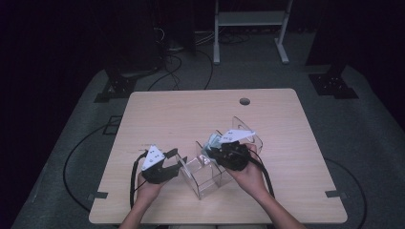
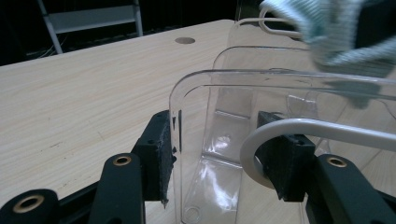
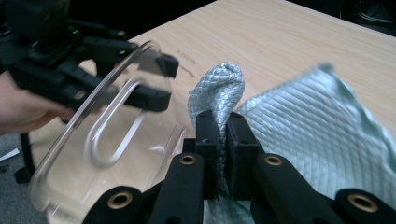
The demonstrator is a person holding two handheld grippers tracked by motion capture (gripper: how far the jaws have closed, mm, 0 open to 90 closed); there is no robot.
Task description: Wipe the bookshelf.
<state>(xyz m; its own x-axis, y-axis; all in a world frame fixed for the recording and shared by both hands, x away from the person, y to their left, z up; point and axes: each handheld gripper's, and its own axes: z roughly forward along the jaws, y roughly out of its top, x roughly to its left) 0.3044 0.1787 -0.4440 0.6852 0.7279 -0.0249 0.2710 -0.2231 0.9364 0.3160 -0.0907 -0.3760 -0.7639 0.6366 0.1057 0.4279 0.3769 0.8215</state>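
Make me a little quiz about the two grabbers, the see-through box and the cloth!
1. True or false: the right gripper pinches a fold of the pale green cloth.
2. What does the left gripper clamp? A) a clear plastic wall of the clear organiser B) the cloth C) nothing
3. What round thing is cut into the far part of the wooden table?

Key: 1 true. 2 A. 3 a small hole.

Left gripper (image 1: 180, 163) fingers clamped; right gripper (image 1: 213, 151) fingers pinched tight.
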